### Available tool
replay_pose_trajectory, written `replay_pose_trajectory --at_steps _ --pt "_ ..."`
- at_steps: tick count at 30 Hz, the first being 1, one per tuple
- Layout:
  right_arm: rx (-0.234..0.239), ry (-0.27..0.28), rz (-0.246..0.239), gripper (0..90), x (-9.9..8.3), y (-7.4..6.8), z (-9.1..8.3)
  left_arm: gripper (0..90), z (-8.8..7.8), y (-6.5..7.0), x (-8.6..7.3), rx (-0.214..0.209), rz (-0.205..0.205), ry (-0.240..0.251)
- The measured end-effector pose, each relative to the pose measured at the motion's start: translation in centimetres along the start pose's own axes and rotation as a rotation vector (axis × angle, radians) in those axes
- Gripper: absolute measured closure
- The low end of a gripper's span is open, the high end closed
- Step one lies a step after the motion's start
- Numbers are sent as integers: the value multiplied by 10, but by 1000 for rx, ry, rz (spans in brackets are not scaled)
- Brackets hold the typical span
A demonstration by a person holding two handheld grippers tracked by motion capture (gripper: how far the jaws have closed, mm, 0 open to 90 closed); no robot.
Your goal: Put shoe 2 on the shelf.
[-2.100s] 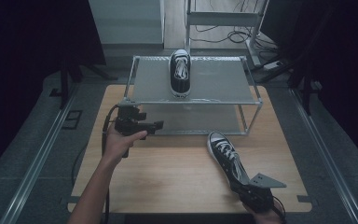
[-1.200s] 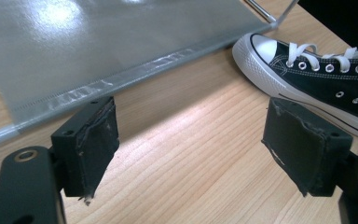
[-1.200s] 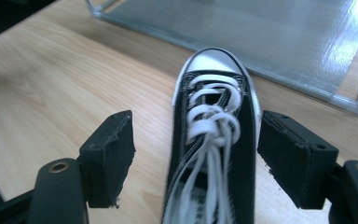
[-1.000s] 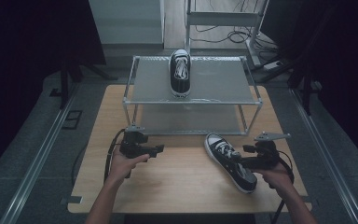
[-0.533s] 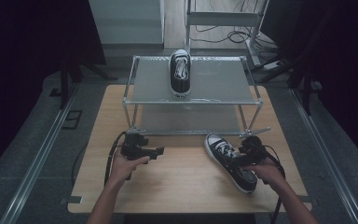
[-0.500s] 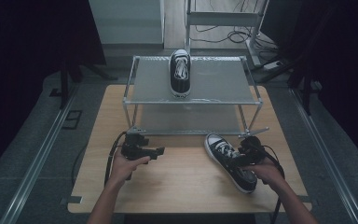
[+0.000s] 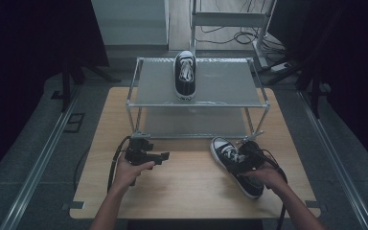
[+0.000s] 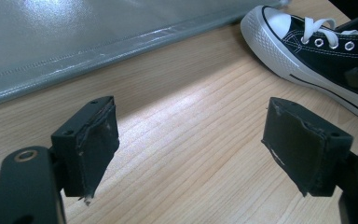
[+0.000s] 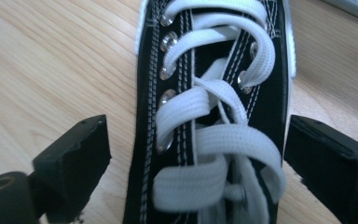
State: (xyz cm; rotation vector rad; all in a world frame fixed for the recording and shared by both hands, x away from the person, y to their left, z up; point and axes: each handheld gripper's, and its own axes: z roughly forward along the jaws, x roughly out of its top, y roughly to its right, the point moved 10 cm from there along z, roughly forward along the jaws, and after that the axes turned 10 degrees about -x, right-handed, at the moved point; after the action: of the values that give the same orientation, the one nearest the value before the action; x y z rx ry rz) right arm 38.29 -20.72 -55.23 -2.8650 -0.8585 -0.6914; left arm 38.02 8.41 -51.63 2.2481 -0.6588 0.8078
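High view: sneaker (image 7: 235, 165) toe toward rack (image 7: 199, 103)

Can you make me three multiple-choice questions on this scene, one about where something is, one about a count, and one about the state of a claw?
1. Where is the shoe that no claw is near?
A. on top of the metal rack
B. on the floor
C. under the rack

2. How many shoes are in view?
A. one
B. two
C. three

3. How does the right claw stand?
A. shut on nothing
B. open, jaws either side of the laced shoe
C. shut on the rack

Answers:
1 A, the far shoe sits on the rack top shelf.
2 B, that one and the near shoe on the table.
3 B, the right claw is open around the shoe, gaps on both sides.
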Motion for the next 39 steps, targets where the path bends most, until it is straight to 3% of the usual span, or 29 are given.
replay_pose_trajectory --at_steps 2,8,13,18,22,29,39 --pt "-36 -37 -5 41 -3 2 5 187 -1 0 0 -2 -1 4" --pt "-44 -84 0 91 -5 3 14 187 -1 -3 1 -5 -13 8" --pt "-9 -90 21 123 -5 5 13 187 -2 -3 0 -6 -12 9" --pt "3 -81 43 139 -5 7 11 187 -2 -3 0 -6 -13 9" --pt "44 -84 83 147 -6 7 7 187 -2 -4 -1 -4 -19 9" --pt "113 -28 133 149 -1 0 -9 187 -3 -5 -1 -3 -25 14" --pt "176 19 116 155 11 -15 -34 189 -6 -7 -2 -8 -38 24"
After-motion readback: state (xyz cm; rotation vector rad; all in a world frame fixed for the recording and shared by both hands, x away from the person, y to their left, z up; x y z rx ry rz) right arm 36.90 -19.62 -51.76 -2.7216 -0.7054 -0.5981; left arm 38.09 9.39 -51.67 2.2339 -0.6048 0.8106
